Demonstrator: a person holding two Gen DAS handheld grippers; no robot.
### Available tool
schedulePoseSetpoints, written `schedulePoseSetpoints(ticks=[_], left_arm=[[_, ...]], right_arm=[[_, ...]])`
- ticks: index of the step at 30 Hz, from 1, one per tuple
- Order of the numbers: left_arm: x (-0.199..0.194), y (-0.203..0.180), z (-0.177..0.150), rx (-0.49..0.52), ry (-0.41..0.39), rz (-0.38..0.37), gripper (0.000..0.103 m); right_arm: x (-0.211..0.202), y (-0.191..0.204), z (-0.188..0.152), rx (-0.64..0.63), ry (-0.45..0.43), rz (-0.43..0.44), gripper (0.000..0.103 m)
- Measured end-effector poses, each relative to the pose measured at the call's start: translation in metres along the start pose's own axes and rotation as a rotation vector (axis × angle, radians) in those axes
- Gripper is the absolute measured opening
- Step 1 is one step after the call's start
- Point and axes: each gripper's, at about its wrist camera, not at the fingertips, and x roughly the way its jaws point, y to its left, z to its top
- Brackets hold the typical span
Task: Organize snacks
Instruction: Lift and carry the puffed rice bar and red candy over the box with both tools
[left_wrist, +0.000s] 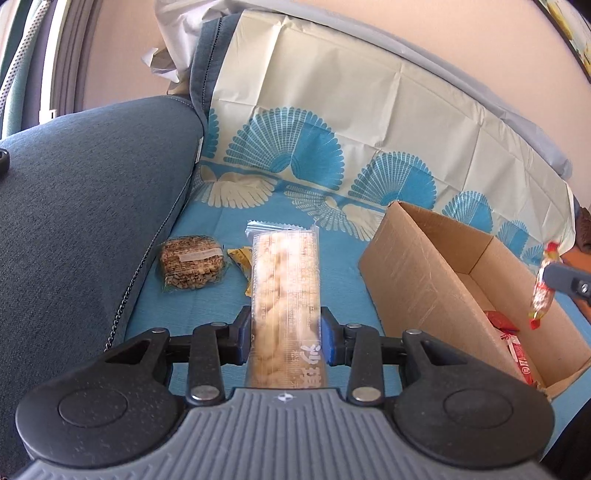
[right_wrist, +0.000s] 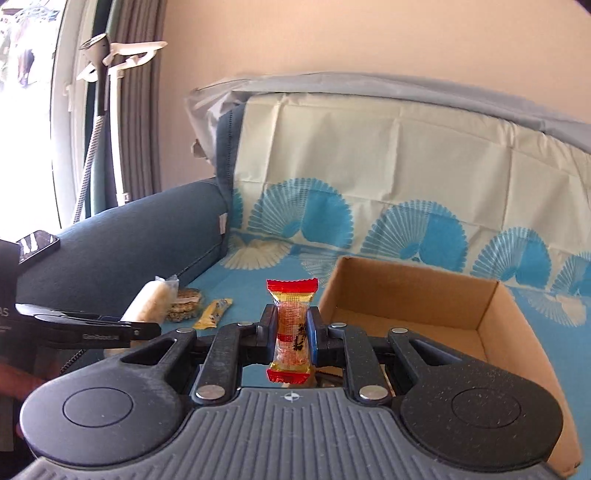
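You were working in a home living room: a blue fabric sofa (right_wrist: 122, 251) with a fan-patterned cloth (left_wrist: 332, 147) draped over its seat and back, grey curtains (right_wrist: 140, 92) by a bright window at ten o'clock, and a garment steamer (right_wrist: 99, 48) standing beside them.

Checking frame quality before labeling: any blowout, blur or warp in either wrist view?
Left wrist: strong fisheye bend with dark corners; the red-ended candy at the right edge is smeared. Right wrist: window on the left is blown out white; the candy in the right gripper is sharp.
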Motion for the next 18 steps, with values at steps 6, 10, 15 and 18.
schedulePoseSetpoints(ticks=[6,10,15,18], left_arm=[[0.0,-0.005,-0.002,0.025,0.006,0.011,0.04],[-0.002,-0.008,-0.004,0.036,-0.002,0.027,0.04],[-0.009,-0.017,-0.004,0.066,-0.018,0.036,0.04],[-0.013,-0.024,-0.002,0.066,-0.017,0.038,0.04]], right_arm=[[0.009,-0.003,-0.01,0.065,-0.01,0.003,0.017],[0.006,-0.005,-0.013,0.048,-0.014,0.0,0.017],[0.007,-0.02,-0.013,0.084,-0.03,-0.01,0.017],[0.008,-0.033,-0.012,0.132,-0.033,-0.021,0.017]])
